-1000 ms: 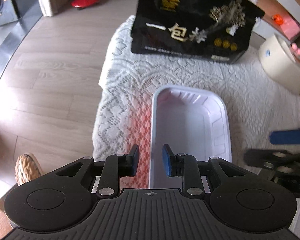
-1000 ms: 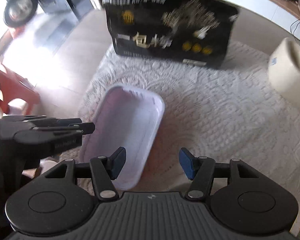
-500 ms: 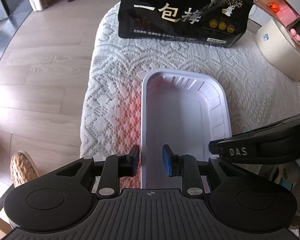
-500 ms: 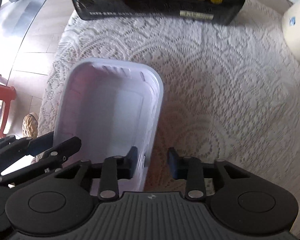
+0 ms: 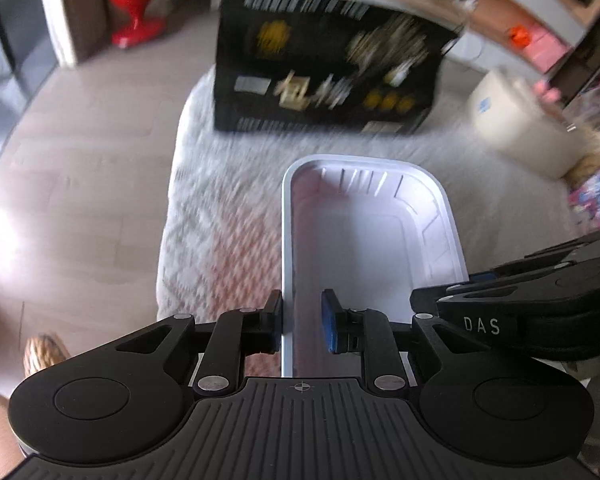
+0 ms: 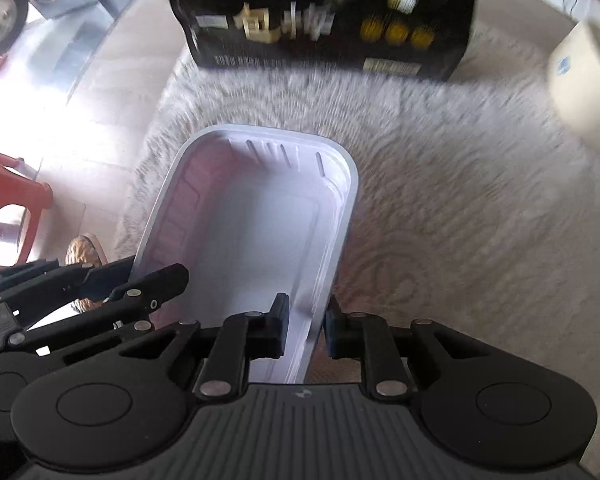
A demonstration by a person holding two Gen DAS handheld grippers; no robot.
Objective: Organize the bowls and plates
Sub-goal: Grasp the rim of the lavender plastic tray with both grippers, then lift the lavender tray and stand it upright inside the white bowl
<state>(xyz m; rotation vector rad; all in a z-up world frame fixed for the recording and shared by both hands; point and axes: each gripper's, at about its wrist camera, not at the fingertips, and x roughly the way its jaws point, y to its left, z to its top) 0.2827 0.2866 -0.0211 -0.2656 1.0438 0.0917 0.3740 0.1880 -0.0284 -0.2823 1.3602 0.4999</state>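
A white rectangular plastic tray [image 5: 364,240] with ribbed walls is held over a lace-covered table [image 5: 228,208]. My left gripper [image 5: 300,322] is shut on the tray's left wall near its near corner. My right gripper [image 6: 306,326] is shut on the tray's right wall [image 6: 332,248]. Each gripper shows in the other's view, the right one at the lower right of the left wrist view [image 5: 520,312] and the left one at the lower left of the right wrist view [image 6: 80,292]. The tray is empty.
A large black printed bag [image 5: 324,68] stands at the table's far side. A cream cylindrical container [image 5: 520,124] lies at the far right. Wooden floor [image 5: 80,160] drops off to the left, with a red stool [image 6: 8,208] and a red vase [image 5: 134,4] there.
My right gripper closed onto the tray's right wall. Both grippers and the tray have risen and tilted back; the background is now blurred by motion.
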